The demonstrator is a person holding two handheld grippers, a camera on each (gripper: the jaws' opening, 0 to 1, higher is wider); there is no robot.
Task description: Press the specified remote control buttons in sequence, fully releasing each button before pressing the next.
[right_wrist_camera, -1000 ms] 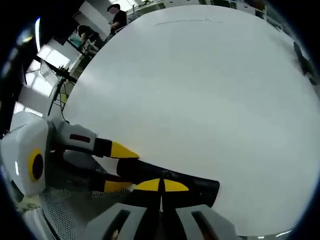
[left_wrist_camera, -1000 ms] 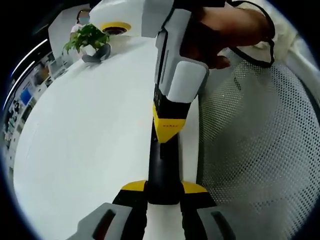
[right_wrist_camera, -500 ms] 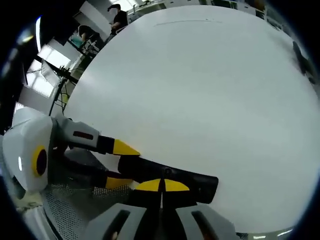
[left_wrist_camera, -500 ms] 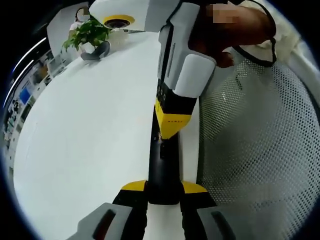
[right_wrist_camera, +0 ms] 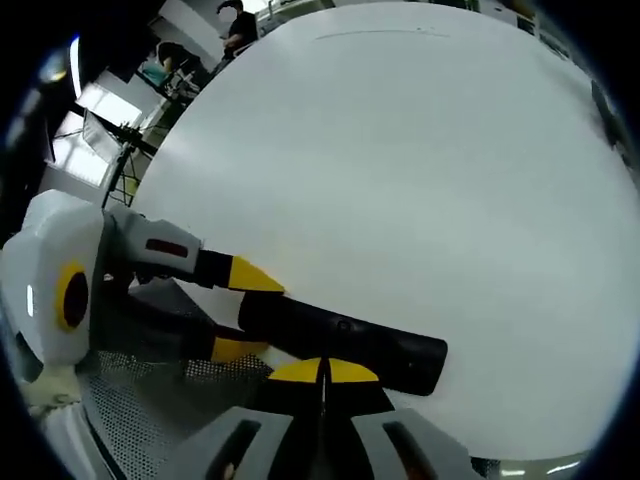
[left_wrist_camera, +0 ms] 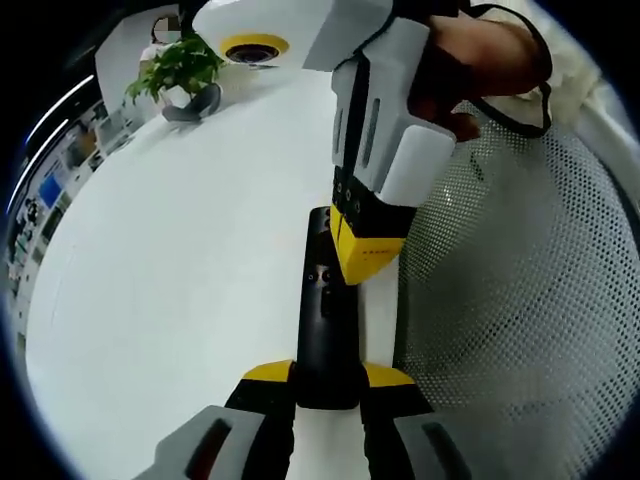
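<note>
A: The left gripper (left_wrist_camera: 327, 395) clamps the black remote (left_wrist_camera: 322, 320) by its near end, over the white table (left_wrist_camera: 170, 270). The right gripper (left_wrist_camera: 368, 262), jaws together, holds nothing above the buttons.

B: It looks stiff, light and slick; I'd grip the bare end.

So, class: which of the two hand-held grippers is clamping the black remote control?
The left hand-held gripper: its yellow-tipped jaws grip the long black remote control; the right one sits shut above it.
</note>
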